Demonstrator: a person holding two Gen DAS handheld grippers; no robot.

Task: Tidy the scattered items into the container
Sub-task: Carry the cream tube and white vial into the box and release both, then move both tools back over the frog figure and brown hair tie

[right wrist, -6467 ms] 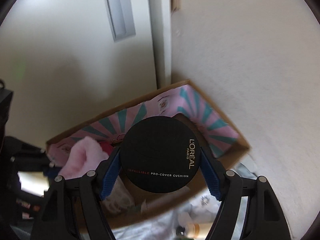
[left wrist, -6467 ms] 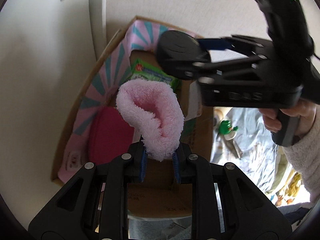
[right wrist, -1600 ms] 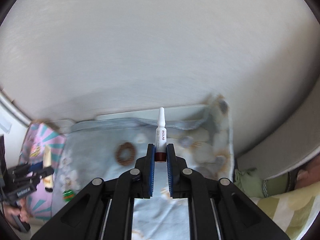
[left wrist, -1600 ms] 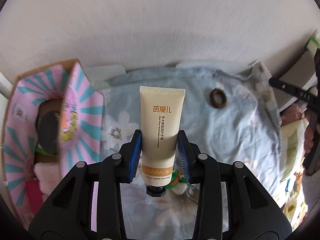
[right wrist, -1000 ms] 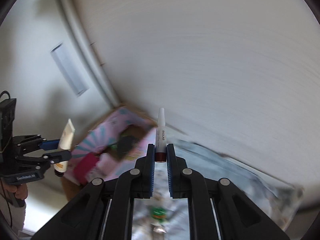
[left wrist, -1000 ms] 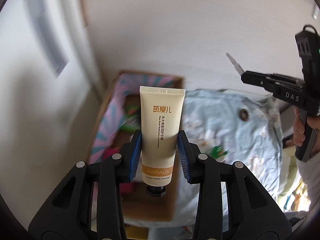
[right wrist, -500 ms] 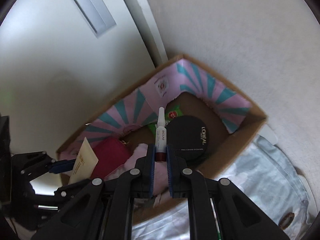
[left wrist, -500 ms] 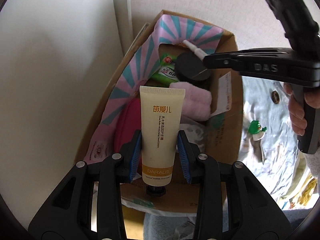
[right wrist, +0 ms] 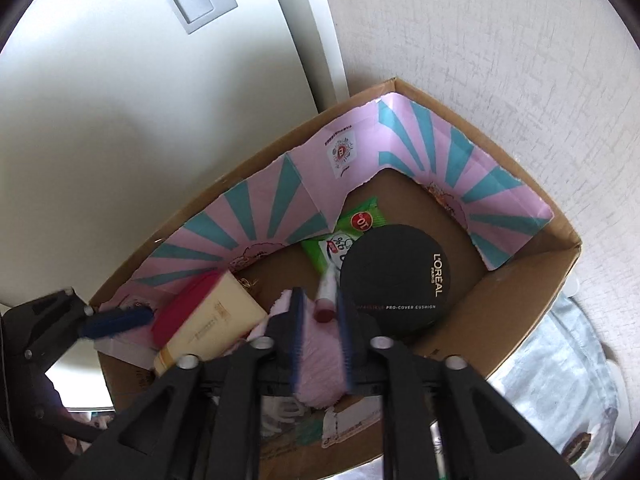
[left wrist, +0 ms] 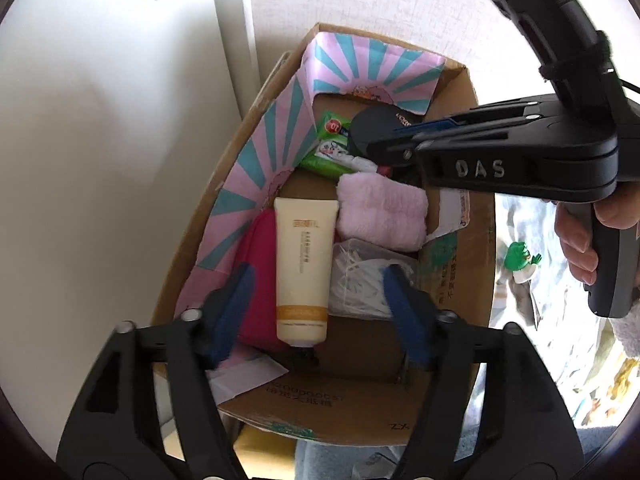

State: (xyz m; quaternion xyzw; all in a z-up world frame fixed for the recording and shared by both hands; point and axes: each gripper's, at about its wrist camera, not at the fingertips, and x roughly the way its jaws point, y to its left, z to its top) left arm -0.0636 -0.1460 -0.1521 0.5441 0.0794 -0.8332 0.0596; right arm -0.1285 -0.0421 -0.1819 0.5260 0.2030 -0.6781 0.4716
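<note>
Our left gripper [left wrist: 316,304] is opening wide, its fingers clear of the cream tube [left wrist: 304,268] in the cardboard box [left wrist: 456,280]. Our right gripper [right wrist: 320,332] is opening narrowly, the small vial [right wrist: 326,300] loose between its fingers over the box.

Black tool [left wrist: 316,312], blue pads [left wrist: 234,312], white "DAS" lettering [left wrist: 479,168]

I count one cardboard box [left wrist: 456,240]; inside: one cream tube [left wrist: 303,268], one black compact [right wrist: 396,276], one pink towel [left wrist: 380,216], one green packet [right wrist: 352,228], one small vial [right wrist: 326,300]. Two tools.
</note>
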